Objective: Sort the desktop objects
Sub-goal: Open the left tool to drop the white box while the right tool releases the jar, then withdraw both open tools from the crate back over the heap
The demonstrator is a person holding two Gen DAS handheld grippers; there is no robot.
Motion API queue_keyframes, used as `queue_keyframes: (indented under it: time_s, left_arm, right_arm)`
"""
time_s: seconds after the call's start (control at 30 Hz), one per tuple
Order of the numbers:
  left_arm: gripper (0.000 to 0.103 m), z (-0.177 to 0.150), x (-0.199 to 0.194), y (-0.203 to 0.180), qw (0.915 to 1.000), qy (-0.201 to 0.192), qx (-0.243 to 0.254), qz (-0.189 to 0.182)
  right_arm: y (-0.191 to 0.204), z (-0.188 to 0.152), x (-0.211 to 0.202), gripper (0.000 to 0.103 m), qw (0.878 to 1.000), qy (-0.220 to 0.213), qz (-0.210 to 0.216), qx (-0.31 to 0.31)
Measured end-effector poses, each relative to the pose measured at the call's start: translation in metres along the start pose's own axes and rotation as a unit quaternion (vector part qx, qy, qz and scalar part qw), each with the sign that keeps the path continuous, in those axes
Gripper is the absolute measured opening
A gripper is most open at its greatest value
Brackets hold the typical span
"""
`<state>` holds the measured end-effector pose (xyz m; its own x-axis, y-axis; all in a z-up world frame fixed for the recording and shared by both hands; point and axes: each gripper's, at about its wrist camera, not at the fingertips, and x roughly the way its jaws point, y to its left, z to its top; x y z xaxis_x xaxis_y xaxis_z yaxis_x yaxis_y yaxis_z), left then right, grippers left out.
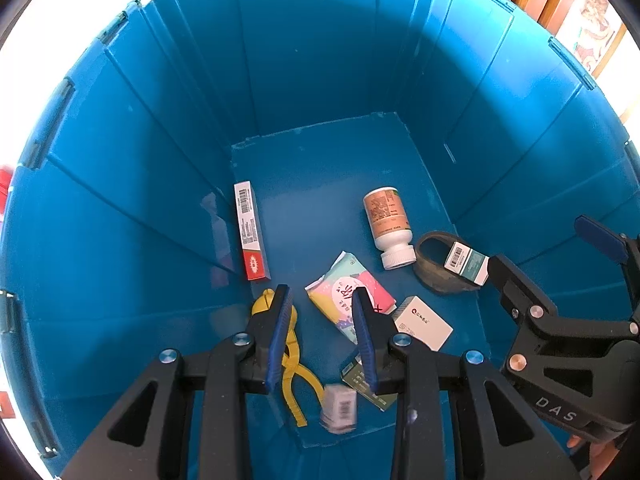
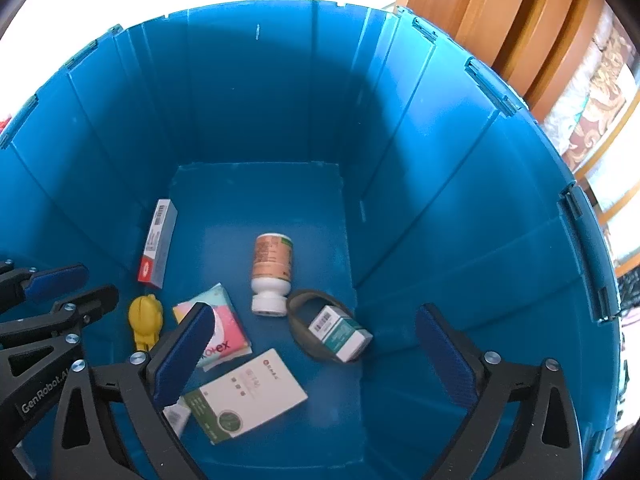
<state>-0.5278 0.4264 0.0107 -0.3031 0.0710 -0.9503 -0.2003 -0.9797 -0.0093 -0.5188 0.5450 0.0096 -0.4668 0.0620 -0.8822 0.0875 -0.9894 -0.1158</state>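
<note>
Both grippers hang inside a deep blue bin (image 1: 304,60). My left gripper (image 1: 322,320) is open and empty; a small white barcoded box (image 1: 339,408), blurred, is below it near the bin floor. My right gripper (image 2: 316,352) is open wide and empty; it also shows in the left wrist view (image 1: 560,256). On the floor lie a white pill bottle (image 2: 271,270), a red-and-grey carton (image 2: 158,246), a pink tissue pack (image 2: 224,328), a yellow clip (image 2: 145,318), a white-and-green flat box (image 2: 248,394) and a teal box (image 2: 340,330) on a dark band (image 2: 298,312).
The bin walls (image 2: 460,240) stand high on all sides. A wooden cabinet (image 2: 480,12) and patterned fabric (image 2: 592,112) lie beyond the right rim. A red object (image 1: 4,184) shows outside the left rim.
</note>
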Motion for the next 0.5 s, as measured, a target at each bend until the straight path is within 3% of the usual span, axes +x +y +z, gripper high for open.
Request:
queue_keyframes:
  time_s: [0.33,0.5]
  left_arm:
    - [0.030,-0.015,-0.046,-0.005,0.9949,-0.097,0.003,0.028]
    - [0.030,-0.031,-0.098,0.017,0.9875,-0.156,-0.026,0.000]
  right_arm:
    - [0.002,0.003,-0.018,0.102,0.999,-0.039,-0.005,-0.005]
    - [0.000,0.010,-0.051,0.103,0.996,-0.082,0.016,-0.003]
